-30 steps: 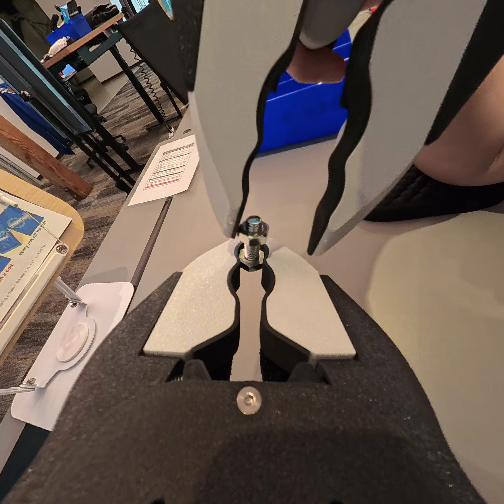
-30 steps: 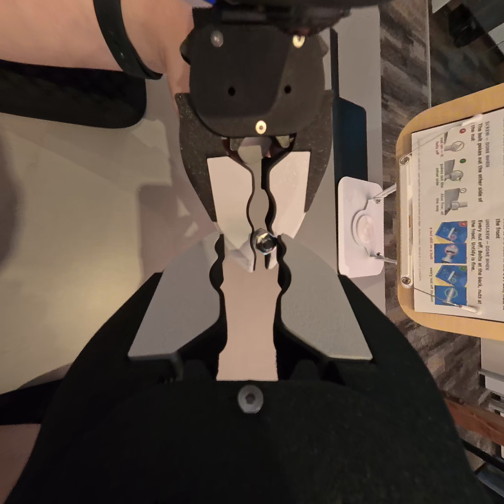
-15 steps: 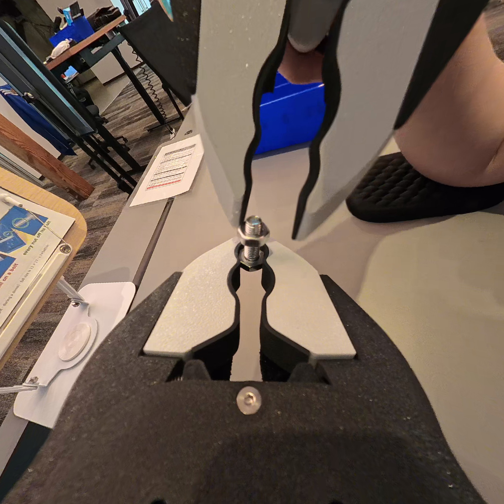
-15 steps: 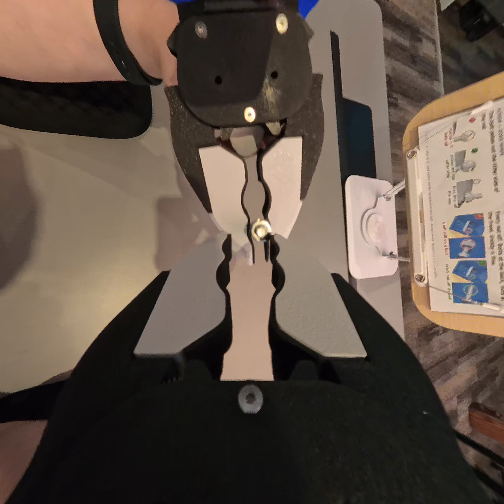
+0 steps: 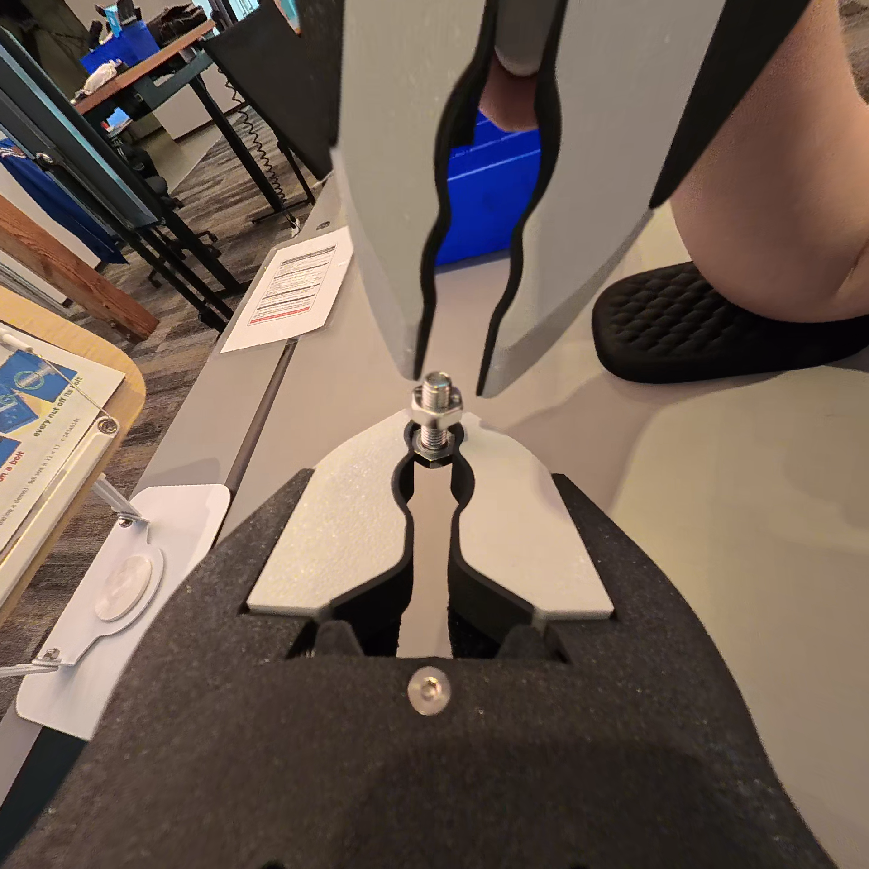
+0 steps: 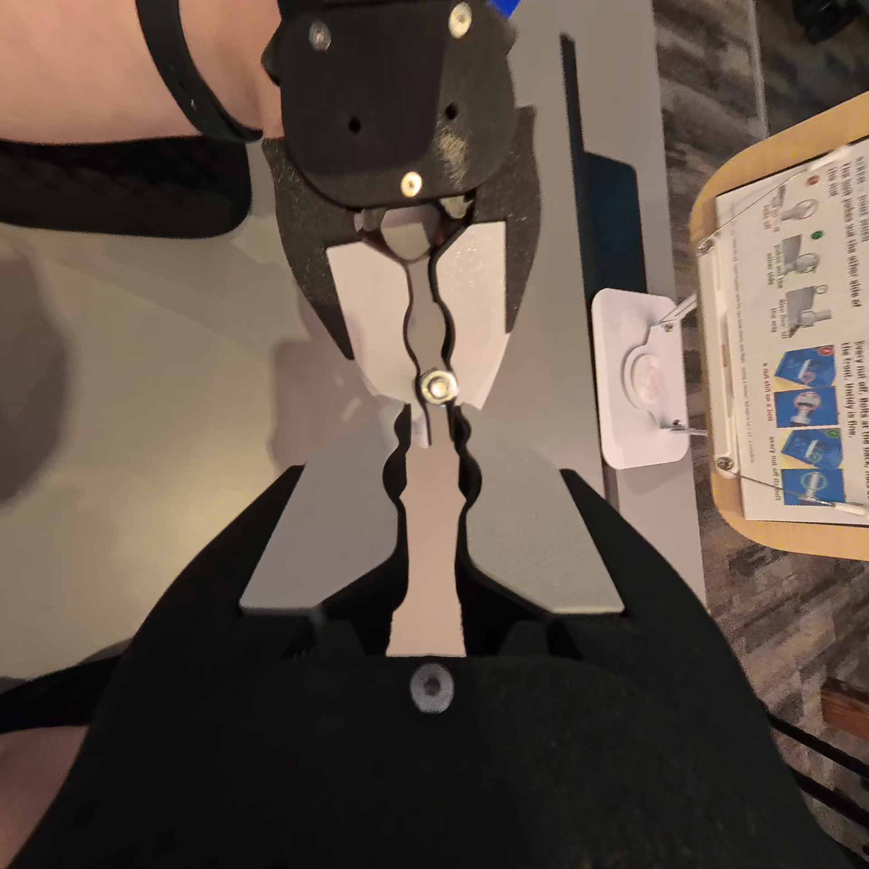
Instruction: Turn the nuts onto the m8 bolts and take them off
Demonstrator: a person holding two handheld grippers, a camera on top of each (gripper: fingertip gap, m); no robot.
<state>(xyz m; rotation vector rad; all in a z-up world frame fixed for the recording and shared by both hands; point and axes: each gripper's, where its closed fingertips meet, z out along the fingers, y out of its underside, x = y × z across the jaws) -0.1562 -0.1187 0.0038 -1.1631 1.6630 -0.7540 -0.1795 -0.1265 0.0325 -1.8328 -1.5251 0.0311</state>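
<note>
- Grey desk [image 5: 705, 517] in an office; blue bin [image 5: 489, 207] at the back, black padded rest [image 5: 696, 324] under a forearm, instruction board [image 6: 794, 357] on a small wooden table off the desk edge.
- Left gripper [image 5: 433, 442]: fingers pinched on the head end of the bolt [image 5: 435, 425], held upright above the desk.
- Nut [image 5: 436, 406] sits near the top of the thread, a few turns of thread showing above it.
- Right gripper [image 6: 435, 423] hangs over the bolt from above; fingers spread, tips just clear of the nut on both sides, not touching it.
- Change vs 1.0 s ago: right fingers were wide open and offset, one tip beside the nut. They've since narrowed and centred over the bolt axis.
- Nut looks a touch lower on the thread than before, more thread exposed on top. Hard to be sure; angle shifted.
- Read: right gripper is between turns, lining up to re-grip. Whether it's threading on or off can't be settled from this.
- Left grip unchanged across frames.
</note>
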